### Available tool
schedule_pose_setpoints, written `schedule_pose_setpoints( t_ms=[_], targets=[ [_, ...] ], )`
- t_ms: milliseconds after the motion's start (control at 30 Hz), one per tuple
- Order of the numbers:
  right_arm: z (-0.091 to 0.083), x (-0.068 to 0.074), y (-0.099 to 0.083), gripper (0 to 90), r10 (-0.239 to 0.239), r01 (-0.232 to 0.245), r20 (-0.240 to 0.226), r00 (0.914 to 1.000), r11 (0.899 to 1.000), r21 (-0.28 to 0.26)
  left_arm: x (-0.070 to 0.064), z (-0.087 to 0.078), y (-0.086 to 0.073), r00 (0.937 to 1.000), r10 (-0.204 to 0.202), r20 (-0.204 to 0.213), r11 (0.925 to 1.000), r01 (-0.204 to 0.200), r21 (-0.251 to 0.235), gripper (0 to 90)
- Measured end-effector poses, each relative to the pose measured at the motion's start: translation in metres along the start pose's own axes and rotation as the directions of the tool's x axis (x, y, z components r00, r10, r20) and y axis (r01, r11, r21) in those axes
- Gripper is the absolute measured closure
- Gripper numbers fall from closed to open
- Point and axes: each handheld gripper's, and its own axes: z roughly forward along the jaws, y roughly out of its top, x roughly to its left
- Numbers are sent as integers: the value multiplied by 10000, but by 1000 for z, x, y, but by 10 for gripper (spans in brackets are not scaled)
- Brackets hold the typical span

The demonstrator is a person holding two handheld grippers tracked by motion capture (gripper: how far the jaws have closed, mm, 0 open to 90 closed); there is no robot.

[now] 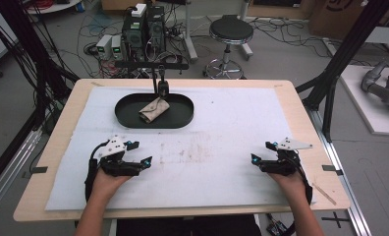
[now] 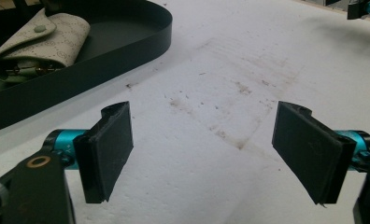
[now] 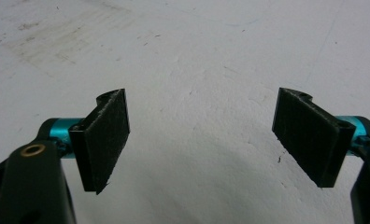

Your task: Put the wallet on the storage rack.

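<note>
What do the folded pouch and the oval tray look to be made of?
Pouch: probably coated canvas or faux leather, beige, matte, with a fine repeating print and a snap button on its flap. Tray: likely thin painted metal, going by its smooth satin-black upright wall, though plastic is possible.

matt black tray (image 1: 182, 115), perhaps metal, cloth pouch (image 1: 153, 110)

Bright, even overhead light; soft shadows under both hands on the white counter (image 1: 222, 118); close views slightly soft.
</note>
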Motion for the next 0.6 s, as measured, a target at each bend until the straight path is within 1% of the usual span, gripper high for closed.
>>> schedule_pose_setpoints(
  t_ms=[100,167,200,400,600],
  targets=[
    [1,0,0,193,-18,18,6,10000,10000,22,0,-1,0,10000,-52,-35,10000,52,-55,204],
    [0,0,0,194,15,-15,-17,10000,10000,21,0,-1,0,10000,-7,70,9999,8,-119,204],
    [0,0,0,193,47,-47,20,10000,10000,31,0,-1,0,10000,-7,61,9999,8,-115,205],
    [1,-2,-1,193,38,-38,-5,10000,10000,33,0,0,-1,10000,33,18,10000,-33,84,204],
    [1,-2,-1,194,8,-8,-26,10000,10000,51,1,-1,-2,9999,-25,-122,9999,26,140,204]
  ],
)
